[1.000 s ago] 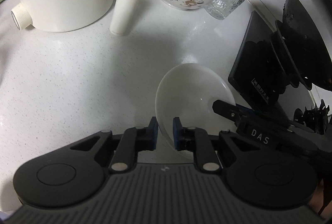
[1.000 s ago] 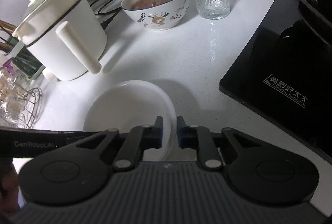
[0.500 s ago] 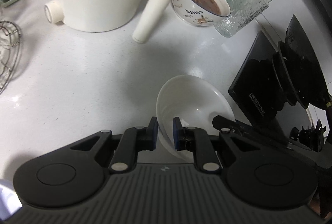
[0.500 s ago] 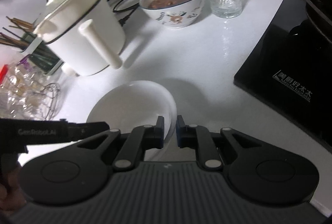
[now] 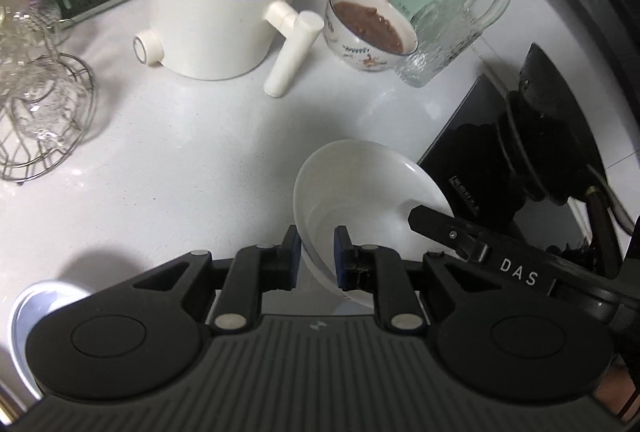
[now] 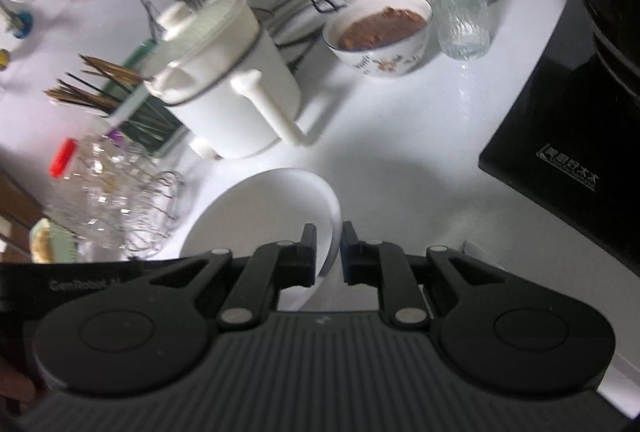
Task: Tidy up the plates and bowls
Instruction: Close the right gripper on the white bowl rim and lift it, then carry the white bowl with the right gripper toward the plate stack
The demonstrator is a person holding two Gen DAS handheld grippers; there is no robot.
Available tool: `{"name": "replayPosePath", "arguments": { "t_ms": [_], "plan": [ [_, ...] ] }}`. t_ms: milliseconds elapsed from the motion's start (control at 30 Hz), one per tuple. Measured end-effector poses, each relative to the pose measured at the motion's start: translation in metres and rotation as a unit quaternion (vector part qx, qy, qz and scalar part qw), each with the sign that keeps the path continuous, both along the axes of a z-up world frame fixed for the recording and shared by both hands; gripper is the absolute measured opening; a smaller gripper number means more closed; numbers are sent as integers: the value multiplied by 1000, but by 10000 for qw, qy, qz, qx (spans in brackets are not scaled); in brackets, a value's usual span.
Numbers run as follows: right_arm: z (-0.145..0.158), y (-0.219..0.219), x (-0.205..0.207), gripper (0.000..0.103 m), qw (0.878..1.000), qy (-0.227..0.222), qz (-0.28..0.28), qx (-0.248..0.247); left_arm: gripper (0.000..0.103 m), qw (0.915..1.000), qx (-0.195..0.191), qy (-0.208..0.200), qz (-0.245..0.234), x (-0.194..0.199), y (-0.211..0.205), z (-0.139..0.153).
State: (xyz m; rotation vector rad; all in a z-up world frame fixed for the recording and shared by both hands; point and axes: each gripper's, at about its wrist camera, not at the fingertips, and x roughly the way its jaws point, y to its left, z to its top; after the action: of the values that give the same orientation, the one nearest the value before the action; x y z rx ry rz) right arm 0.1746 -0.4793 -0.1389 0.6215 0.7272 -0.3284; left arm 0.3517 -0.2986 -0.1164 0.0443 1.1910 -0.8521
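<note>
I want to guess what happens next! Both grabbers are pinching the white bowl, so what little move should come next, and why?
Probably carry the white bowl a bit further left, toward the plate at the counter's near edge. The left gripper and right gripper each pinch its rim on opposite sides, and the bowl looks empty and tilted, so moving slowly and together seems wise.

White bowl (image 5: 360, 192), plain, glossy, empty; tilted, off the counter, rim pinched on two opposite sides; near centre of scene, left of black cooktop (image 6: 560, 136)
</note>
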Motion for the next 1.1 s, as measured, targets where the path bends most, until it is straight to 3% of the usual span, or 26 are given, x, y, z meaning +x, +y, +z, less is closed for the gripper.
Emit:
{"name": "replayPosePath", "arguments": {
  "t_ms": [167,467,1100],
  "plan": [
    [16,11,-5,16,9998,-60,196,23,18,9998,-20,48,211,-7,19,17],
    [32,26,-4,17,9976,-83,628,272,18,9988,-45,-257,404,-16,49,43],
    [37,75,42,17,9855,82,1686,158,19,9894,-177,-53,1441,-4,131,40]
  ]
}}
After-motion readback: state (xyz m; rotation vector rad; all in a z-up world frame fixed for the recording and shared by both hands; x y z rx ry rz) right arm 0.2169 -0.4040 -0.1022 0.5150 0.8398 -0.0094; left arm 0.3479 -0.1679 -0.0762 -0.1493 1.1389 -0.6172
